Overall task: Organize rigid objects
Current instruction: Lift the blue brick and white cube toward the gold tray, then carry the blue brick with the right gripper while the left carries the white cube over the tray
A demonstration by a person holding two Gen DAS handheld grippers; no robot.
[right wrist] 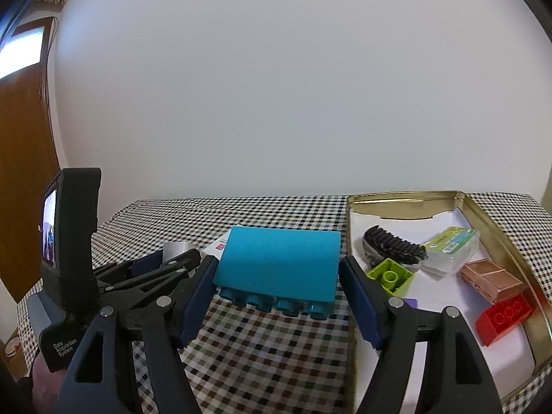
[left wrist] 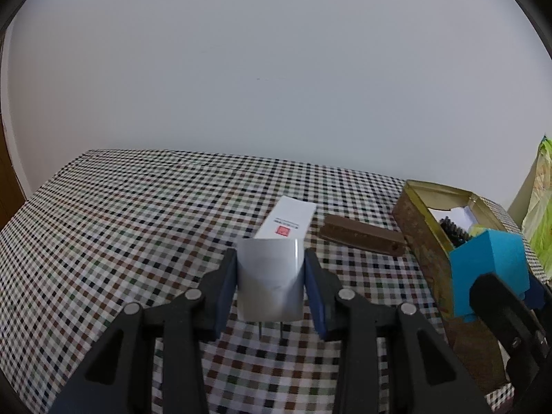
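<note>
My left gripper (left wrist: 269, 277) is shut on a white plug adapter (left wrist: 269, 276), held above the checked cloth with its two metal prongs pointing down. My right gripper (right wrist: 276, 286) is shut on a large blue building block (right wrist: 277, 267), studs facing down, lifted beside the gold tin (right wrist: 517, 262). In the left wrist view the same blue block (left wrist: 490, 269) hangs at the tin's (left wrist: 419, 231) near corner. On the cloth lie a white box with a red mark (left wrist: 289, 219) and a brown bar (left wrist: 362, 238).
The tin holds a black hair clip (right wrist: 393, 246), a green brick (right wrist: 390, 276), a clear green-labelled case (right wrist: 452, 250), a copper-coloured box (right wrist: 493, 283) and a red brick (right wrist: 503, 317). A checked cloth (left wrist: 138, 224) covers the table; a white wall stands behind. A green bag (left wrist: 543, 214) sits far right.
</note>
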